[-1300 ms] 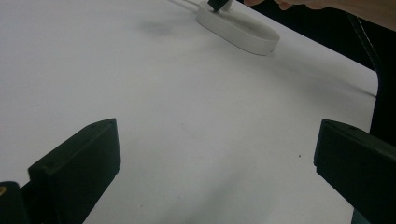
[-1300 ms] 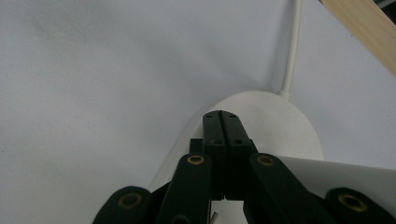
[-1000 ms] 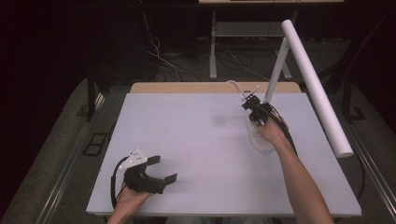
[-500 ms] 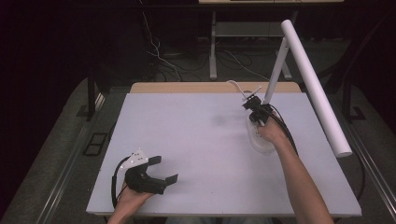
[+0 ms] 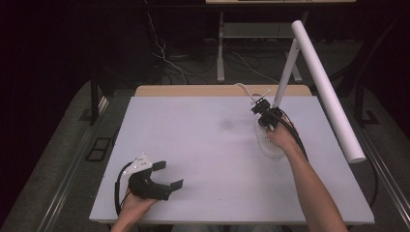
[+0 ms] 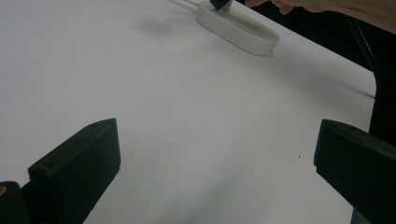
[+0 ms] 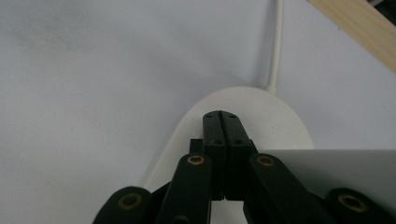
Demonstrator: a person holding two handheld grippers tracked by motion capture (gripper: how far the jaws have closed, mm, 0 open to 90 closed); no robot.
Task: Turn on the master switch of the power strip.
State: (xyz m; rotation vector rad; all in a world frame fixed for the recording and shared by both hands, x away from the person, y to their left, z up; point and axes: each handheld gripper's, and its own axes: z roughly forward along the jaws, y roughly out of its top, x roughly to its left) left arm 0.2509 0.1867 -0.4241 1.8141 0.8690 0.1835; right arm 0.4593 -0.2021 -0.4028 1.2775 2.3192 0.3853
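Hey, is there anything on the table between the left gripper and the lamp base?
Nothing visible. Bare white table runs from the open left gripper to the lamp base, where the shut right gripper presses its tips.

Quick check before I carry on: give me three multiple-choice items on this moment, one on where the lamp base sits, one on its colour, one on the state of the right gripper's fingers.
1. Where on the table does the lamp base sit?
A. right half, beside the right hand
B. near left corner
C. on the floor

2. What colour is the lamp base?
A. black
B. white
C. red

3. How do the right gripper fingers stand?
A. wide apart
B. closed together, tips over the base
C. clamped around the lamp's cable

Answers: 1 A, the high view shows the base under the right hand. 2 B, it shows white in the left gripper view too. 3 B, the right gripper view shows the fingers meeting with no gap.
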